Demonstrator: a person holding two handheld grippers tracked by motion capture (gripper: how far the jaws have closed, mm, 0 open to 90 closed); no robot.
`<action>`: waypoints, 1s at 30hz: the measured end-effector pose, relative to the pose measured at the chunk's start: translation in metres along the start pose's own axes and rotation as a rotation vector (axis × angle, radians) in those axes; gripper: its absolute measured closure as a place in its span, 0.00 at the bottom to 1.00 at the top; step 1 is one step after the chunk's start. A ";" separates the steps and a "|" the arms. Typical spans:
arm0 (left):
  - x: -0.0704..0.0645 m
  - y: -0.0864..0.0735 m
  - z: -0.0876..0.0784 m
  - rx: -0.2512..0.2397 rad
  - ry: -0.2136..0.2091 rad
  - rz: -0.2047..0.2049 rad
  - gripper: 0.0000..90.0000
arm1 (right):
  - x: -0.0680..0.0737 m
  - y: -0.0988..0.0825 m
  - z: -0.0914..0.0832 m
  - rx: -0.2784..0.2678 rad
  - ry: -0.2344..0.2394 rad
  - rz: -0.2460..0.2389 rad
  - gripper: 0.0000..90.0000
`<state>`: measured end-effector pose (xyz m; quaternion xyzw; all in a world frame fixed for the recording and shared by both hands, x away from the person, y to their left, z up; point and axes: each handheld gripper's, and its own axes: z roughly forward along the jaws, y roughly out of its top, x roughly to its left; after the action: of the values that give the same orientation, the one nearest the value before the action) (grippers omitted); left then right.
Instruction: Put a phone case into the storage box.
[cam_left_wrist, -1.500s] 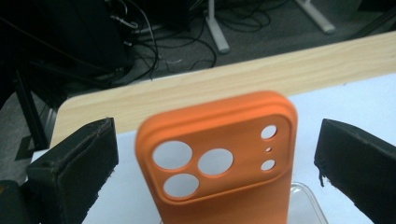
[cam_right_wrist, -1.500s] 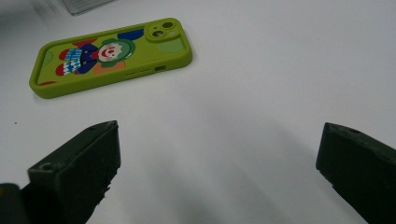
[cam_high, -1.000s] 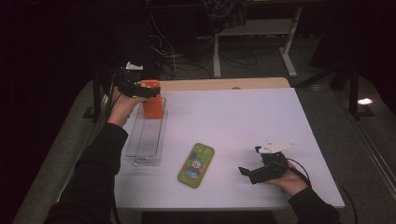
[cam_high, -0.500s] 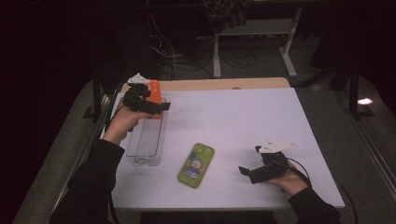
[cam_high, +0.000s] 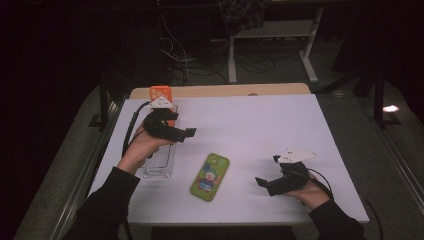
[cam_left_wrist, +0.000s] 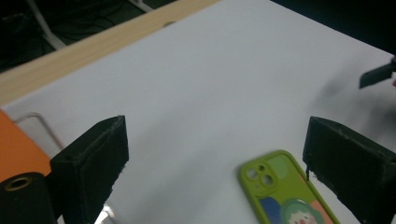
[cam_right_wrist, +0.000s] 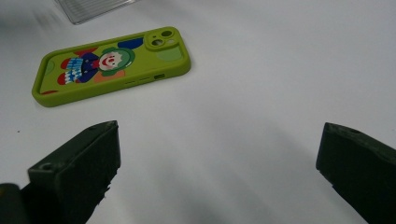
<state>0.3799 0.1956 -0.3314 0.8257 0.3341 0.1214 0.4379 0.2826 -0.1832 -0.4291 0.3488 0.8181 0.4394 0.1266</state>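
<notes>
So the left tool (cam_high: 176, 131) hangs over the near end of the clear ribbed plastic tray (cam_high: 159, 165) at the left side of the white surface (cam_high: 260, 130), forearm coming in from the bottom left, wrist bent so the jaws point right across the surface; the jaws stand wide, have just been closing a touch, and nothing sits between them. In the left gripper view they look down on bare white with the green phone case (cam_left_wrist: 289, 191) near the lower right. The right tool (cam_high: 272, 181) rests low near the front right, hand curled under it, jaws spread and empty, aimed left at that case (cam_high: 210, 176), which lies flat between the two tools, camera-hole end away from the person, rubbery and round-cornered with a cartoon clown print (cam_right_wrist: 105, 60). An orange block (cam_high: 161, 95) stands at the tray's far end. Plenty of open room across the middle and right; a bare wooden strip (cam_high: 225, 91) runs along the far edge.
</notes>
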 end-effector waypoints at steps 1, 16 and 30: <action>-0.003 -0.003 0.001 0.004 -0.002 0.001 0.09 | 0.000 0.000 0.000 -0.001 0.000 -0.003 0.00; -0.035 -0.045 0.012 0.060 -0.048 -0.009 0.70 | 0.000 0.000 0.002 0.001 0.007 -0.004 0.00; -0.061 -0.090 0.017 0.159 -0.051 -0.006 1.00 | 0.001 0.000 0.002 0.003 0.011 -0.004 0.00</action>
<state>0.3023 0.1798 -0.4079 0.8598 0.3340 0.0722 0.3795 0.2830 -0.1812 -0.4300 0.3447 0.8201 0.4400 0.1224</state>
